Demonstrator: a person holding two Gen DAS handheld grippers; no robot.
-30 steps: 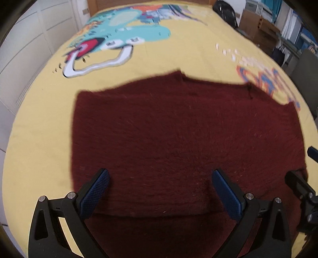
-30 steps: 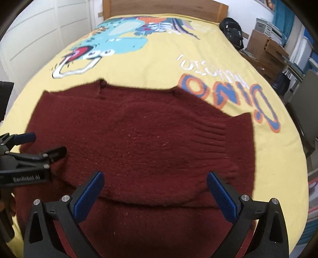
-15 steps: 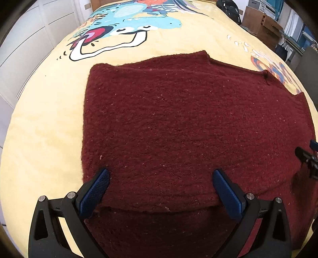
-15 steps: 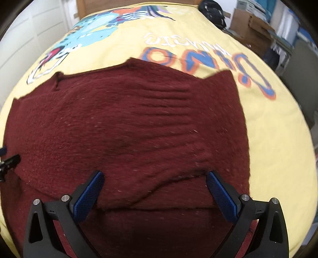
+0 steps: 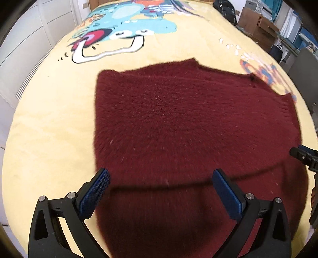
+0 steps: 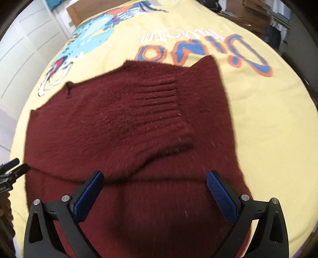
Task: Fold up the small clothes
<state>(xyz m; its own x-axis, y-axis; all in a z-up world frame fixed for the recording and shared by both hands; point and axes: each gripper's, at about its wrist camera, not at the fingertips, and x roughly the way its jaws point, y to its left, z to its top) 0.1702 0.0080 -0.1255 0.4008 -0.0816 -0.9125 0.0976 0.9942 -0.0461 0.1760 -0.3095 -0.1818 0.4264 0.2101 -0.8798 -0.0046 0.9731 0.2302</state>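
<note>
Maroon sweater [image 5: 178, 129] laid folded on yellow dinosaur bedspread [image 5: 49, 129].
Left gripper [image 5: 161, 190] and right gripper [image 6: 155, 188] are held spread wide, nothing gripped; the sweater's fold edge is seen directly ahead between each pair of fingers.

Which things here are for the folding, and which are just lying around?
For the folding:
sweater
left hand-held gripper, open
right hand-held gripper, open

Just lying around:
bedspread, under the sweater
backpack
boxes
</note>
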